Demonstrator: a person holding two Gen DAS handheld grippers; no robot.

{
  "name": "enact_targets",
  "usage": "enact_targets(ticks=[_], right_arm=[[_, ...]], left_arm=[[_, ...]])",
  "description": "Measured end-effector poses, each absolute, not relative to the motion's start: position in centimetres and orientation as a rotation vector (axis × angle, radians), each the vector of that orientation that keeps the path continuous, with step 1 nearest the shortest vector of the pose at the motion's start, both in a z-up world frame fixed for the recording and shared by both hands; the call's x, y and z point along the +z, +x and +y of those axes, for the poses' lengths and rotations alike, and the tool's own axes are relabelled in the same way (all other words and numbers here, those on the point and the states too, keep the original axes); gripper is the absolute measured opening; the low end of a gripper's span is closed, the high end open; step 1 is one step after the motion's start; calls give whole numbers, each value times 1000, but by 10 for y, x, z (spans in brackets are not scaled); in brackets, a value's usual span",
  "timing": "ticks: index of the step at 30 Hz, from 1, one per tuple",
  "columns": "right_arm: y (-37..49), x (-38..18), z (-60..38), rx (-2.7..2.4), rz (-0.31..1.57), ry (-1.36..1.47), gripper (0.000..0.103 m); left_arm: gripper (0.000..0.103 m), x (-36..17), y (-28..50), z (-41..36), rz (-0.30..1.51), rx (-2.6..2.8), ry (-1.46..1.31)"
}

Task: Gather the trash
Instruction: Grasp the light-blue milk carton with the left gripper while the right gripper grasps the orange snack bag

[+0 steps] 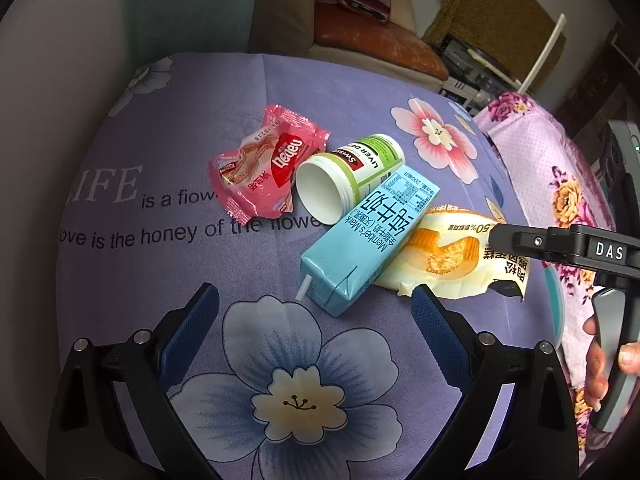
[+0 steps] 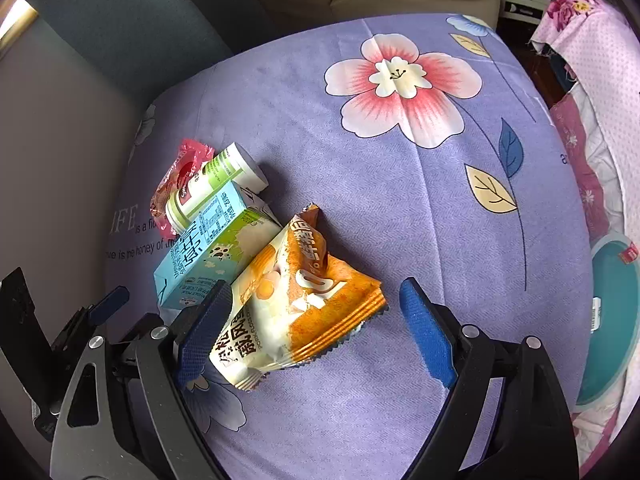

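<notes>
Four pieces of trash lie bunched on a purple floral tablecloth [image 1: 168, 264]: a pink wafer wrapper [image 1: 264, 164], an uncapped white supplement bottle [image 1: 348, 174] on its side with its open mouth toward the left wrist camera, a light-blue milk carton [image 1: 368, 236] (its straw still poking from the near end), and an orange-and-white cake wrapper [image 2: 296, 300]. The bottle rests against the pink wrapper on one side and the carton on the other; the carton leans against the cake wrapper. The right gripper [image 2: 316, 320] is spread wide around the cake wrapper, its left pad [image 2: 204, 328] touching or nearly touching the packet, the other pad well clear. The left gripper [image 1: 316, 328] hovers with jaws apart over bare cloth, just short of the carton. A teal bin [image 2: 612, 320], seemingly below table height, shows at the right edge beside pink floral fabric [image 2: 600, 64].
</notes>
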State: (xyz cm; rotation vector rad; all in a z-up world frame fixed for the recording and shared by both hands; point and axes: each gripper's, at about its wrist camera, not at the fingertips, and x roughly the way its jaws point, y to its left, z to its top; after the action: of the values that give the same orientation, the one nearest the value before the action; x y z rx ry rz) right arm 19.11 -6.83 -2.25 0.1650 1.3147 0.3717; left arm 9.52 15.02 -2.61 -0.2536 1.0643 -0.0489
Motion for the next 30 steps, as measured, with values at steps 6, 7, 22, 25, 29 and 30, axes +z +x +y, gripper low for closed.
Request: enact_targets(ticks=[6, 7, 22, 25, 29, 30], right_arm=[[189, -36, -59, 403, 1304, 132, 49], [188, -38, -59, 406, 1306, 126, 31], [153, -36, -103, 318, 1209, 17, 22], [146, -35, -117, 299, 1197, 21, 22], [138, -35, -139, 272, 1188, 48, 22], [137, -34, -145, 264, 1184, 57, 22]], left_arm=[[97, -35, 110, 145, 1080, -52, -242], [97, -36, 114, 143, 1081, -56, -236], [45, -49, 111, 96, 1106, -186, -150], [45, -49, 104, 84, 1126, -242, -138], [45, -49, 98, 69, 1152, -306, -140], [45, -48, 96, 65, 1154, -317, -137]])
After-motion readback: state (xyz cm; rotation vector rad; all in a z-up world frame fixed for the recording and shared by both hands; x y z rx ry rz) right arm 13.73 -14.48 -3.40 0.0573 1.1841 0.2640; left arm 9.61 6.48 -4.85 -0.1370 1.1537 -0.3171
